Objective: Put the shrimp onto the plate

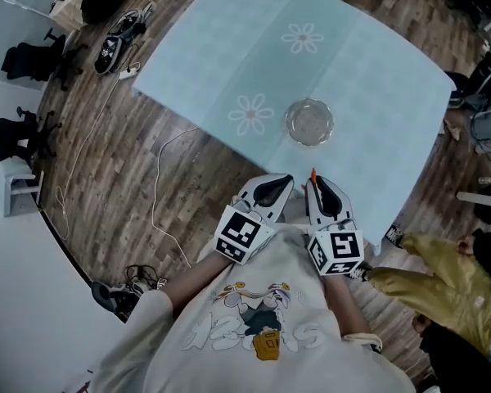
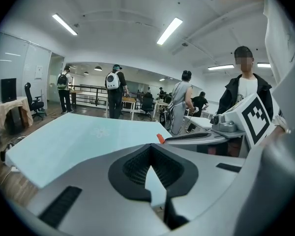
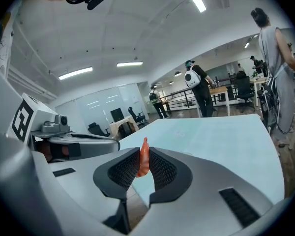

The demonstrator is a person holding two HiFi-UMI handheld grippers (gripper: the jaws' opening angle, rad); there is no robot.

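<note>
At the near edge of a pale blue table [image 1: 229,56] printed with white daisies, a person holds two grippers close to the body, side by side. The right gripper [image 3: 144,154] is closed on a small orange shrimp [image 3: 144,163], pinched across its middle between the ribbed black pads, with its thin pointed end poking out beyond the jaw tips. The left gripper [image 2: 151,149] carries nothing; its jaws are pressed together at the tips, and only the table surface shows behind them. A clear glass plate [image 1: 309,122] sits empty on the table, a little farther out, nearly straight ahead of the right gripper and well apart from it. The shrimp looks light and soft, probably a bit slick, so a gentle squeeze on the thick middle seems the right hold; a harder one could crush it or make it slip out. Released low over the plate, it should drop without bouncing off the glass.
</note>
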